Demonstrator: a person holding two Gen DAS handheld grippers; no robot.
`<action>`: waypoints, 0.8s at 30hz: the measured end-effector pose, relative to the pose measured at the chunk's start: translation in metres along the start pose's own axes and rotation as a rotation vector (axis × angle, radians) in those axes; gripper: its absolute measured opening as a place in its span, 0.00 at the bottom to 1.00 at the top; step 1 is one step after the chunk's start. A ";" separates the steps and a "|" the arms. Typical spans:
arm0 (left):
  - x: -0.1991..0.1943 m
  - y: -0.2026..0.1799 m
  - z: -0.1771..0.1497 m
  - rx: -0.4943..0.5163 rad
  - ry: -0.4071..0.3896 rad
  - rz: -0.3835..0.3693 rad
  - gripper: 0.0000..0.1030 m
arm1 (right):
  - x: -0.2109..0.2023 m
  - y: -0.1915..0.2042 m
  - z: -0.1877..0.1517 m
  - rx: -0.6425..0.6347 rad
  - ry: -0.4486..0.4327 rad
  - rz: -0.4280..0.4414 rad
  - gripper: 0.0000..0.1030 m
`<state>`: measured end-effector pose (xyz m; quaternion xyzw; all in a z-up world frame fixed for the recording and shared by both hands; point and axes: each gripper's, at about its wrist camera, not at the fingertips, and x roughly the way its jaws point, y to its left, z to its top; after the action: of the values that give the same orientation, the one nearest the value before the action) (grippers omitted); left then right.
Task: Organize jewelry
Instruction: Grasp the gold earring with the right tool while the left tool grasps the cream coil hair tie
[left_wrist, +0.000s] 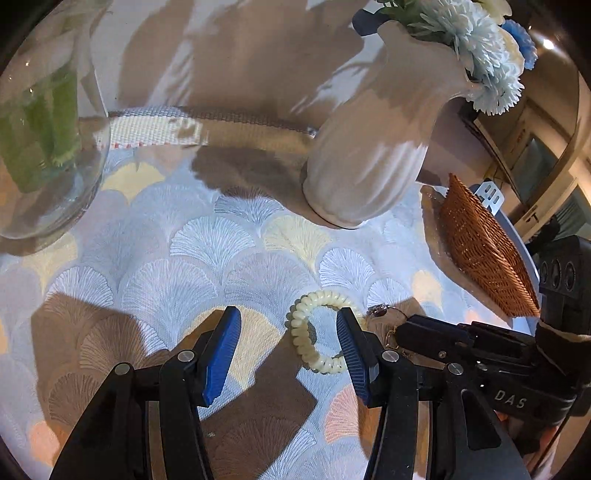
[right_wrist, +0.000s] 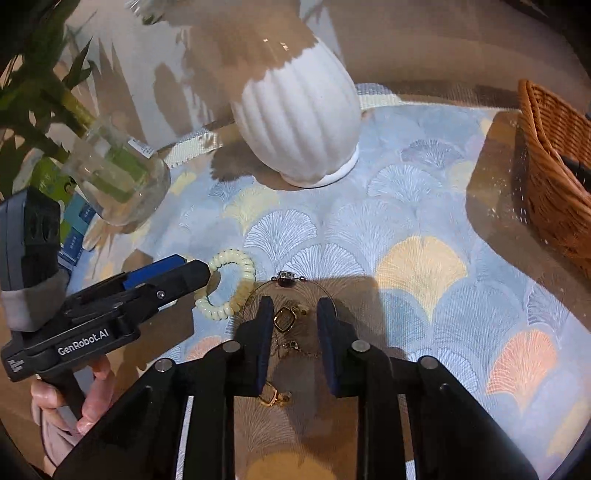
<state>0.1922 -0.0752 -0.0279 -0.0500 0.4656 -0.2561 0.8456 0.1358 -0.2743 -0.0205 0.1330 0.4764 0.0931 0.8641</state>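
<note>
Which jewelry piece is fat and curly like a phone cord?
The cream spiral bracelet, a thick coiled ring. The thin wire bangle and gold earrings beside it are slim metal.

The left gripper (left_wrist: 288, 328) fills the lower middle of its own wrist view, jaws spread wide, blue pads (left_wrist: 221, 354) facing each other across a broad gap. In the right wrist view it enters from the left edge, angled toward the centre, its handle gripped by the left hand (right_wrist: 74, 395) at the lower left. The right gripper (right_wrist: 294, 314) sits at the lower middle of its own view, jaws parted with a narrower gap, pointing forward and down.
</note>
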 end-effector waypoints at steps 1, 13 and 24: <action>-0.001 0.001 0.000 0.004 -0.001 0.006 0.52 | 0.002 0.004 0.000 -0.019 -0.004 -0.021 0.19; 0.011 -0.033 -0.008 0.194 -0.014 0.226 0.40 | 0.008 0.020 -0.003 -0.124 -0.051 -0.117 0.14; 0.002 -0.016 -0.005 0.105 -0.038 0.119 0.10 | -0.007 0.007 -0.005 -0.091 -0.093 -0.037 0.10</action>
<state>0.1827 -0.0894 -0.0273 0.0173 0.4377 -0.2283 0.8695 0.1279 -0.2689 -0.0151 0.0892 0.4333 0.0924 0.8921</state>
